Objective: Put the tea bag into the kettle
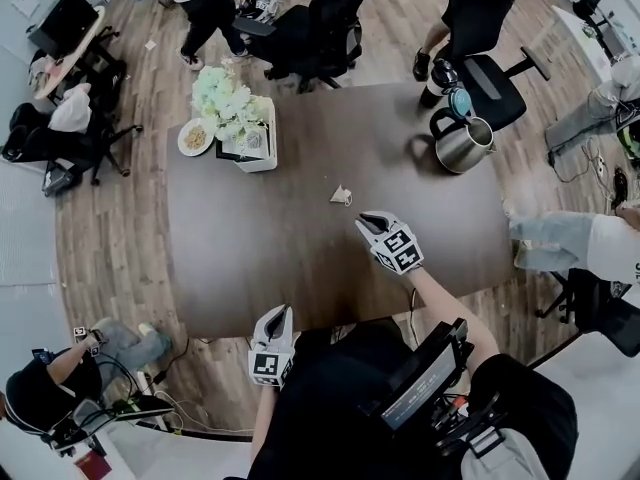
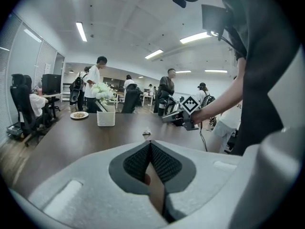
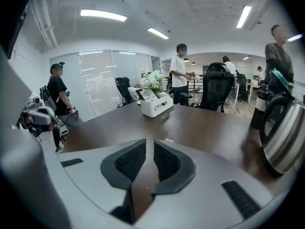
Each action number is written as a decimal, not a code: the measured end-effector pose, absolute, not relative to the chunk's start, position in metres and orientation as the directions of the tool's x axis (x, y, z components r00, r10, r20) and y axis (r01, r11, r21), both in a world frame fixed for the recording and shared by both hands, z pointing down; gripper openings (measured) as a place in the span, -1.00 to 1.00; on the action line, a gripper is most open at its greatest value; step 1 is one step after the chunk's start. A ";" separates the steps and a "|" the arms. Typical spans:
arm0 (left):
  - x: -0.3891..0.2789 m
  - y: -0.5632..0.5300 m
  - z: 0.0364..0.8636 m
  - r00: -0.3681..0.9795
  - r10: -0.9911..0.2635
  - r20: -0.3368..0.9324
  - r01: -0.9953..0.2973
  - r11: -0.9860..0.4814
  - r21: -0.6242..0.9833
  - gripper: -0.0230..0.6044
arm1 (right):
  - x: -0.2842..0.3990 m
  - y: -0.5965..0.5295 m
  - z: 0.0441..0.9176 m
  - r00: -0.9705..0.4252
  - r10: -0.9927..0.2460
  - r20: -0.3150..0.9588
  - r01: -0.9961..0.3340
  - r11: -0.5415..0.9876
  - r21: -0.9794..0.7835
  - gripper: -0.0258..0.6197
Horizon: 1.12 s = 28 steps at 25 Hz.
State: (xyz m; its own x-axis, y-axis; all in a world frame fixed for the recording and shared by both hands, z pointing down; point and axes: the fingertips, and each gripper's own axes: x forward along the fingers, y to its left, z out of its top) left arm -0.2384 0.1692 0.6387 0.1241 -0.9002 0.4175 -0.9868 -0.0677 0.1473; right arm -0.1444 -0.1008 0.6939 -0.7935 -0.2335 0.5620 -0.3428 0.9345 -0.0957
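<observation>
The tea bag (image 1: 341, 196) lies by itself on the dark wooden surface (image 1: 260, 258), about midway between the near and far edges and a little toward the right edge. The steel kettle (image 1: 463, 146) stands well apart from it, close to the far right corner, with a teal part at its top. The right hand-held gripper (image 1: 372, 222) hangs over the surface just on the near side of the tea bag, pointing toward it and not touching it. In the right gripper view its jaws stand a little apart, released, with only bare wood in the narrow gap. The tea bag (image 3: 169, 140) shows just past their tips and the kettle (image 3: 286, 142) at the right. The left hand-held gripper (image 1: 281, 315) is at the near edge, far from both things. In the left gripper view its jaws are clenched, their tips touching, and no object can be made out between them. The tea bag (image 2: 147, 133) is a small pale shape farther out on the wood. Near the far left corner stands a white box (image 1: 262, 153) with pale flowers (image 1: 228, 98), and a small plate (image 1: 195, 137) lies just beside it toward the left edge.
</observation>
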 end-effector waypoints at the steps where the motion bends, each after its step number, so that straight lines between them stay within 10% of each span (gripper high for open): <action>1: -0.239 0.170 0.640 0.119 -0.899 0.421 -0.987 -0.062 0.147 -0.92 | -0.146 -0.103 0.696 -0.792 -0.227 0.566 -0.337 0.937 -0.095 -0.75; 28: -0.232 0.187 0.651 0.045 -0.857 0.514 -0.986 0.045 0.161 -0.91 | -0.190 -0.158 0.784 -0.687 -0.097 0.720 -0.242 0.965 -0.101 -0.57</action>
State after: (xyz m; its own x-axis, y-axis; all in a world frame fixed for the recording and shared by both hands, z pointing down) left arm -0.2323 0.1873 0.6509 0.0453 -0.8569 0.5136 -0.9859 0.0446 0.1614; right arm -0.1897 -0.1584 0.7840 -0.6873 -0.0971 0.7198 -0.2423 0.9649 -0.1012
